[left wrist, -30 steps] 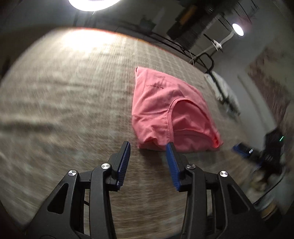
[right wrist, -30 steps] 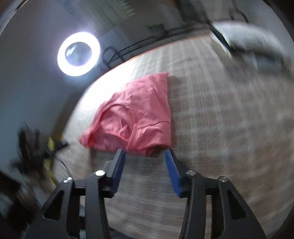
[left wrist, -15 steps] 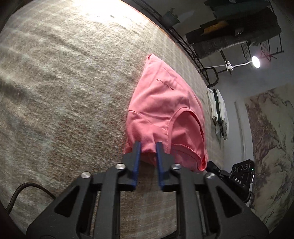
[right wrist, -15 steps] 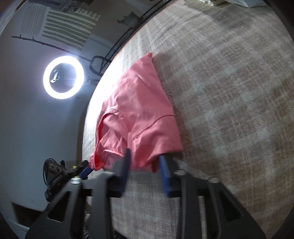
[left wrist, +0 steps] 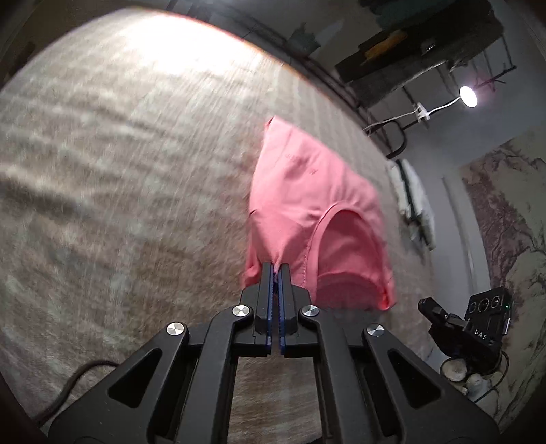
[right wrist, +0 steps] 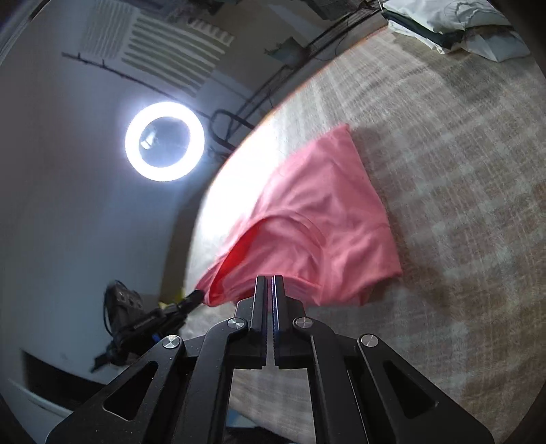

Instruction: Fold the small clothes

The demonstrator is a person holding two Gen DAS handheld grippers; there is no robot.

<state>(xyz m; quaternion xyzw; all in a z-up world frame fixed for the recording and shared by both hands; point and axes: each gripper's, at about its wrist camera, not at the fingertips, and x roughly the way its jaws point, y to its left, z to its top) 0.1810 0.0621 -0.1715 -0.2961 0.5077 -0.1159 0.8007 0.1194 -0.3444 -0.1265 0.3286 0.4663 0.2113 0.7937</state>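
A pink T-shirt (left wrist: pixel 307 205) lies partly folded on a beige checked cloth surface (left wrist: pixel 119 170), neck opening toward me. My left gripper (left wrist: pixel 275 268) is shut on the shirt's near edge, left of the neckline, and lifts it a little. The shirt also shows in the right wrist view (right wrist: pixel 317 218). My right gripper (right wrist: pixel 269 280) is shut on its near edge at the other side, and the fabric rises toward the jaws.
A black camera device (left wrist: pixel 477 328) stands off the table's right side and shows in the right wrist view (right wrist: pixel 136 317) at lower left. Folded white clothes (right wrist: pixel 460 24) lie at the far corner. A ring light (right wrist: pixel 164 141) glows beyond the table edge.
Both grippers went from open in front of the shirt to closed on its near edge. The near edge is now lifted off the cloth.
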